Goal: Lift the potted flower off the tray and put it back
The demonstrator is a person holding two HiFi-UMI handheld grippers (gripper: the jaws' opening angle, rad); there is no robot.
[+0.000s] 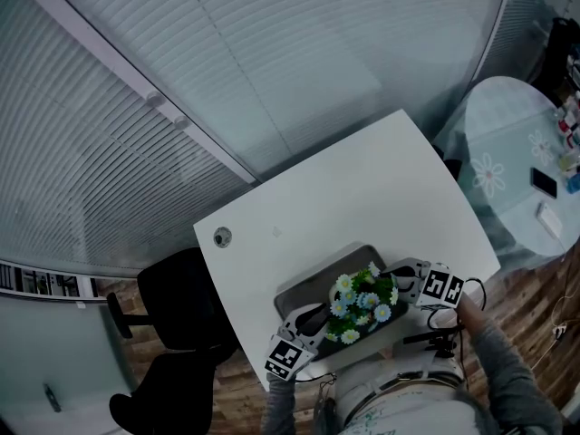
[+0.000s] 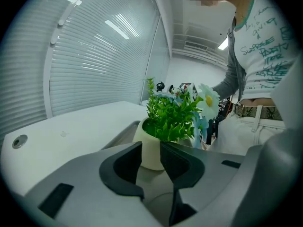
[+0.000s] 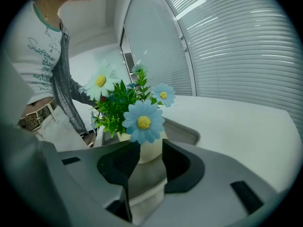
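Note:
The potted flower [image 1: 362, 302], a cream pot with green leaves and blue and white daisies, stands upright in the grey tray [image 1: 304, 288] near the front edge of the white table. My left gripper [image 1: 314, 318] sits at the pot's left and my right gripper [image 1: 405, 273] at its right. In the left gripper view the cream pot [image 2: 147, 135] shows just past the parted jaws of that gripper [image 2: 151, 155], with no pad pressing on it. The right gripper view shows its gripper [image 3: 150, 151] the same way, jaws apart, and the pot [image 3: 152, 149] beyond them under a blue daisy [image 3: 143, 122].
The white table [image 1: 362, 188] has a round grommet [image 1: 222, 236] at its left. A black chair [image 1: 177, 333] stands left of the table and a round glass table [image 1: 507, 152] with small items at the right. Window blinds fill the far side.

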